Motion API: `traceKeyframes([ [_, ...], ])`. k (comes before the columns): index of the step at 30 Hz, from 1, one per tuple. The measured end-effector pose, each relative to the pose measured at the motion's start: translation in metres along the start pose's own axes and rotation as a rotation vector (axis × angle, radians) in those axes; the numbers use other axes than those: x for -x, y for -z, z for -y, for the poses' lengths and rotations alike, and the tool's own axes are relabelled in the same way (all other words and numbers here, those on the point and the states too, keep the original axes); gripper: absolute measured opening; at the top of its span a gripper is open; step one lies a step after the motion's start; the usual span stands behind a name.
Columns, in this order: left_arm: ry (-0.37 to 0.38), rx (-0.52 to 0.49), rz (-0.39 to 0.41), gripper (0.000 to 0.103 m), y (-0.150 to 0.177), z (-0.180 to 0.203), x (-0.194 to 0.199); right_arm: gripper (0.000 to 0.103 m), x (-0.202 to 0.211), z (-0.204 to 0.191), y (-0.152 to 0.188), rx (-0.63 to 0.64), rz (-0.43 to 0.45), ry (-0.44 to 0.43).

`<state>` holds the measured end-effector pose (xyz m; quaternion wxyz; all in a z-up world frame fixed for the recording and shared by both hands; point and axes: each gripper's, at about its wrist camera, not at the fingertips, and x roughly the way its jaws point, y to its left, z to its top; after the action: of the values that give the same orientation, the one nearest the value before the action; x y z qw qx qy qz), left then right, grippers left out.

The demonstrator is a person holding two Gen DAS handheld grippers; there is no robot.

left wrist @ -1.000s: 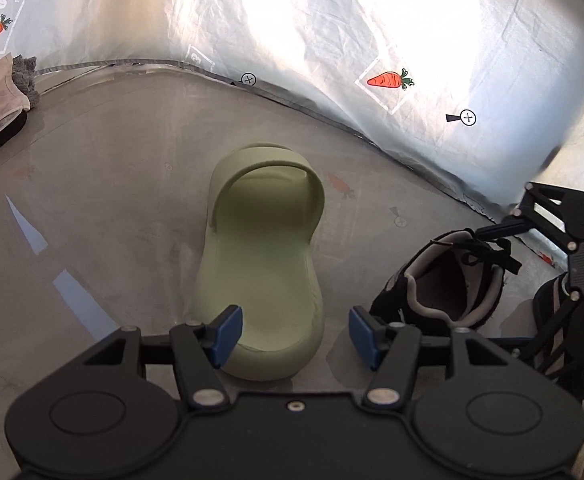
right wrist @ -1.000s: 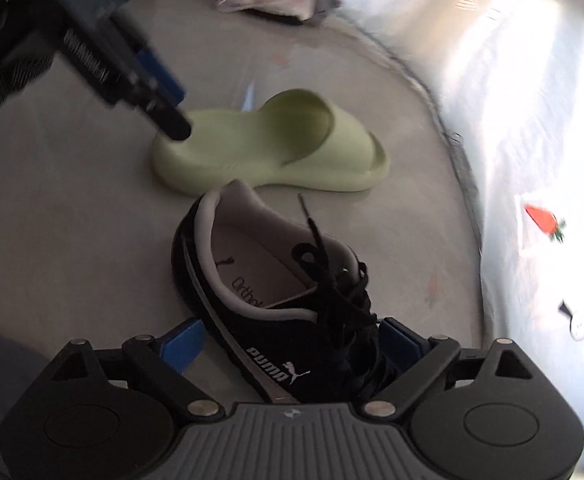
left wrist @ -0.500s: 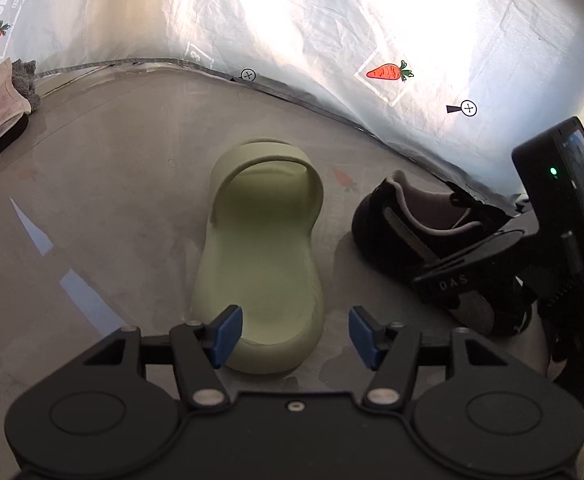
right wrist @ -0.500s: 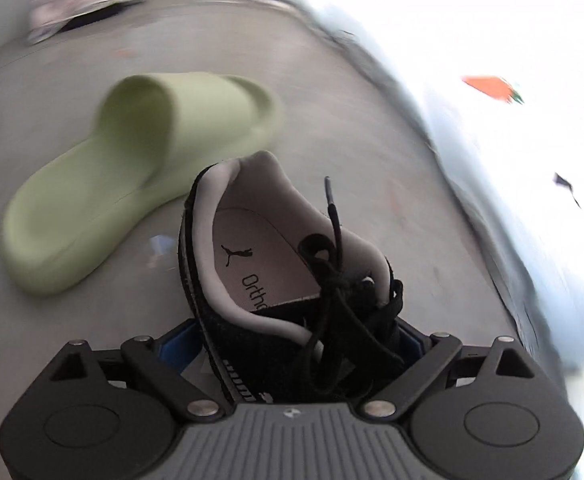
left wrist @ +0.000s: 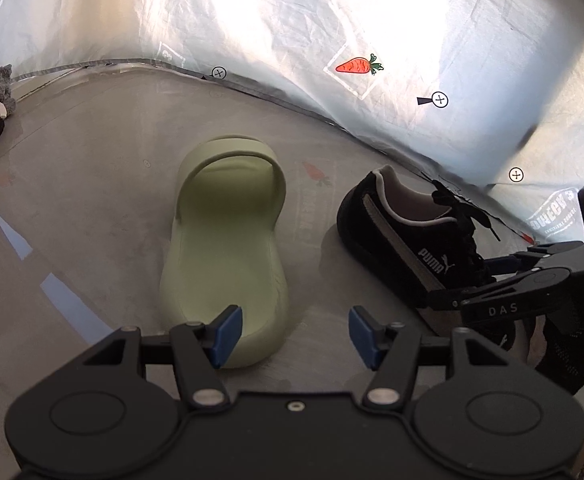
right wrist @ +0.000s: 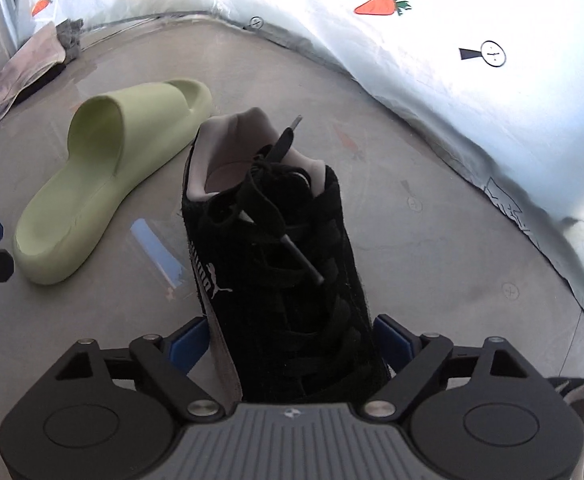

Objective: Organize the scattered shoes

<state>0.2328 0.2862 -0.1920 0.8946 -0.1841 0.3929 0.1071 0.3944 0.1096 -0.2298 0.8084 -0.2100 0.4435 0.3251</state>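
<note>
Grey, glossy flooring (left wrist: 91,184) is bounded at the back by a crinkled silver sheet (left wrist: 292,20) printed with carrots. On it, beside that sheet, the black sneaker (right wrist: 275,248) is set, its long axis running straight away from the right gripper (right wrist: 292,344), heel toward twelve o'clock in the right wrist view. The toe end lies between the blue pads (right wrist: 189,342), and the jaws are closing on it; whether the pads already press cannot be told, though they appear to touch both sides. At about ten o'clock from the sneaker, just beside it, the pale green slide (left wrist: 227,248) is laid roughly parallel, heel end nearest the left gripper (left wrist: 292,334). That gripper is held half open over the slide's heel, one pad above its edge, nothing clamped. The sneaker is judged to belong to the right hand, the slide to the left. A pile of cloth (right wrist: 31,64) is left at the far corner.
</note>
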Motion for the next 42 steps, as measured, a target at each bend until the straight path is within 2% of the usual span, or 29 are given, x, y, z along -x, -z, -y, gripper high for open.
traceKeyframes([
  [3, 0.005, -0.012, 0.011, 0.060, -0.001, 0.004, 0.005, 0.081, 0.004, -0.002, 0.006, -0.245, 0.007, 0.101],
  [5, 0.008, -0.013, 0.008, 0.060, -0.001, 0.004, 0.005, 0.080, 0.010, -0.001, 0.012, -0.452, -0.001, 0.180],
  [7, 0.015, -0.016, 0.003, 0.060, -0.001, 0.004, 0.005, 0.080, 0.016, -0.002, 0.020, -0.607, -0.009, 0.218],
  [8, 0.018, -0.018, 0.001, 0.060, -0.001, 0.004, 0.005, 0.080, 0.019, -0.004, 0.024, -0.634, -0.021, 0.211],
  [11, 0.031, -0.027, 0.003, 0.060, 0.000, 0.006, 0.005, 0.081, 0.027, -0.001, 0.034, -0.619, -0.019, 0.140],
  [14, 0.044, -0.028, 0.004, 0.060, 0.001, 0.008, 0.006, 0.082, 0.029, 0.013, 0.040, -0.632, -0.001, 0.138],
  [17, 0.054, -0.033, 0.004, 0.060, 0.002, 0.011, 0.006, 0.079, 0.022, 0.029, 0.045, -0.679, 0.001, 0.049],
  [18, 0.055, -0.038, 0.006, 0.060, 0.002, 0.011, 0.007, 0.078, 0.020, 0.028, 0.046, -0.667, 0.009, 0.045],
  [20, 0.053, -0.039, 0.012, 0.060, 0.003, 0.011, 0.010, 0.072, 0.021, 0.023, 0.050, -0.652, 0.034, 0.066],
  [22, 0.052, -0.035, 0.016, 0.060, 0.004, 0.010, 0.013, 0.066, 0.022, 0.025, 0.056, -0.733, 0.044, 0.069],
  [28, 0.043, -0.026, 0.017, 0.060, 0.006, 0.004, 0.018, 0.061, 0.032, 0.022, 0.073, -0.851, 0.074, 0.154],
  [30, 0.045, -0.022, 0.016, 0.060, 0.006, 0.003, 0.019, 0.060, 0.034, 0.025, 0.077, -0.844, 0.081, 0.166],
  [34, 0.052, -0.029, 0.021, 0.060, 0.005, 0.006, 0.021, 0.060, 0.035, 0.036, 0.081, -0.816, 0.081, 0.126],
  [37, 0.058, -0.039, 0.029, 0.060, 0.005, 0.009, 0.024, 0.059, 0.037, 0.042, 0.082, -0.773, 0.083, 0.171],
  [42, 0.064, -0.034, 0.007, 0.060, 0.005, 0.012, 0.018, 0.059, 0.043, 0.048, 0.091, -0.779, 0.079, 0.165],
])
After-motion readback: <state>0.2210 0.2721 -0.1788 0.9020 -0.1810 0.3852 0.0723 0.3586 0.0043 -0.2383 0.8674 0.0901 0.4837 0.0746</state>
